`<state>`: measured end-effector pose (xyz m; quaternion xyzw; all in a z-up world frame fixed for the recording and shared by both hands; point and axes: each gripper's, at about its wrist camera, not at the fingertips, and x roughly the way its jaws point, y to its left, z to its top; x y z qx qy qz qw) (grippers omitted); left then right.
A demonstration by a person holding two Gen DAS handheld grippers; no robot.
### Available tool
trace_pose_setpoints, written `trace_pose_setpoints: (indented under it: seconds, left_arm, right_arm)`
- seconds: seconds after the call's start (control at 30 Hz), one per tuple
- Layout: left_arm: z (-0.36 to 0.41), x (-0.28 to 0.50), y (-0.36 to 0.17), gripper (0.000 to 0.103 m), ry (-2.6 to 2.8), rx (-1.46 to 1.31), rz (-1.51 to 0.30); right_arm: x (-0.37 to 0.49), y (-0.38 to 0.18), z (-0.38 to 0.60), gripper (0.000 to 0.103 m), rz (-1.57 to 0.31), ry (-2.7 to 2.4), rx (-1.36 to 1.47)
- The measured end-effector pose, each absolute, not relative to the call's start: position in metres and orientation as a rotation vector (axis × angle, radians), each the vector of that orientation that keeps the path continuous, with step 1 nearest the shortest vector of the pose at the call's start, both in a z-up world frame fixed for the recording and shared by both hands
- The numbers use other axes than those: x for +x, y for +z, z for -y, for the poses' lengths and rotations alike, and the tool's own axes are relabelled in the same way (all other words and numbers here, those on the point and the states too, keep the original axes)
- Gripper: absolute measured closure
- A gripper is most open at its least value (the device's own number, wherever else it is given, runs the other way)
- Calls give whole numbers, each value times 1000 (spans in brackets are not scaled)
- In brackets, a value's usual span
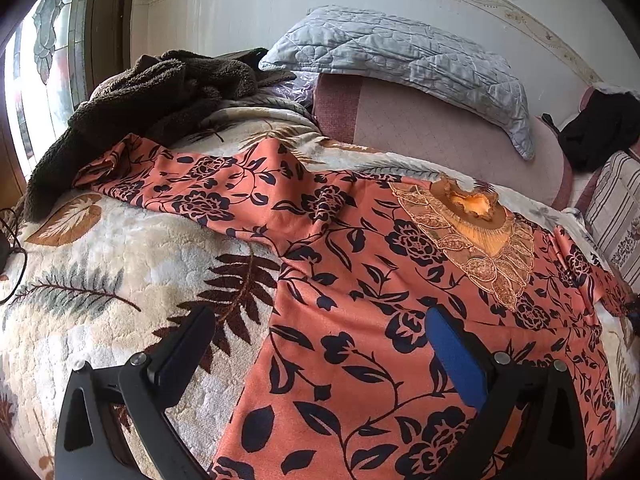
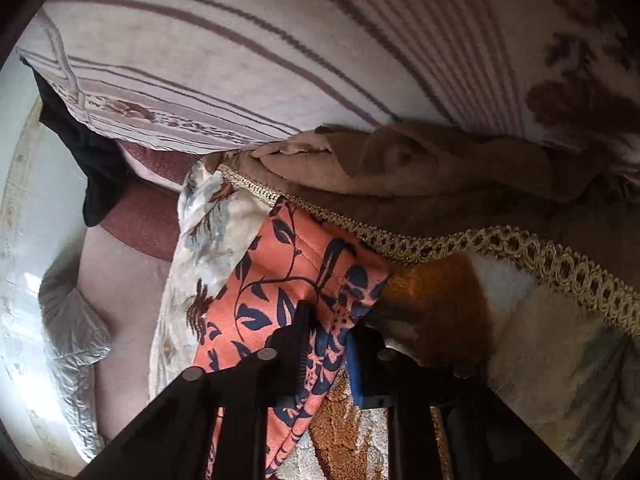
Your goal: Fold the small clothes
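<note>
An orange top with a dark floral print (image 1: 352, 280) lies spread flat on the bed, its gold embroidered collar (image 1: 476, 236) toward the far right and one sleeve (image 1: 168, 176) stretched to the far left. My left gripper (image 1: 320, 320) is open and empty, hovering just above the top's left side edge. My right gripper (image 2: 328, 320) is shut on the cuff of the other sleeve (image 2: 280, 280), pinched between its black and blue fingers.
The bed has a cream leaf-print fleece blanket (image 1: 100, 300). A dark brown fleece heap (image 1: 152, 92) lies far left, a grey quilted pillow (image 1: 400, 60) on a pink bolster behind, black clothing (image 1: 596, 128) far right. A striped pillow (image 2: 240, 60) and tan gold-trimmed fabric (image 2: 440, 184) crowd my right gripper.
</note>
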<state>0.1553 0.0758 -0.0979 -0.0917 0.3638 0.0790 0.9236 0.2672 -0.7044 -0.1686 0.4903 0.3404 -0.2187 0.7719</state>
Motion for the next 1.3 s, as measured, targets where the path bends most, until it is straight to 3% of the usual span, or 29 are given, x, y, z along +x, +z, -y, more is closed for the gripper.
trace_pose_setpoints:
  seconds: [0.03,0.17,0.33,0.43,0.53,0.63,0.7,0.73,0.77,0.87,1.1,1.3]
  left_arm:
    - [-79,155,-97,0,164,-199,-748]
    - [-92,148,-92,0,184,-208,-726]
    - [-112,135,-79,0,199,-247,-675]
    - [-125,131,-73,0,210,-286,-655]
    - [-136,129,-71,0,210,-316,-654]
    - [-146,128,-71,0,215,-345,-656]
    - [-150,128,-73,0,215,-360,-666]
    - [-150,128,-74,0,214,-361,-669]
    - [-150,129,-75,0,214,-358,-674]
    - [-149,129,-75,0,204,-359,-675]
    - [-129,136,-75,0,47,-420,-729]
    - [-85,209,-61,0,-110,-557,-838]
  right_arm:
    - [272,-155,698,97,-736,-476,1012]
    - [299,-56,630,97,-666,-347,706]
    - [315,80,478,97,-525,-51,450]
    - [309,108,377,97,-504,132,392]
    - [309,82,293,95,-553,277,429]
    - [320,19,228,91,-680,362,486]
    - [327,-33,192,60,-787,411,476]
    - [328,-61,177,22,-870,432,472]
    - [328,-86,166,16,-950,436,483]
    - [308,-119,172,16,-987,446,535]
    - [217,-88,259,15,-834,499,650]
    - [192,-101,309,14,-790,485,852]
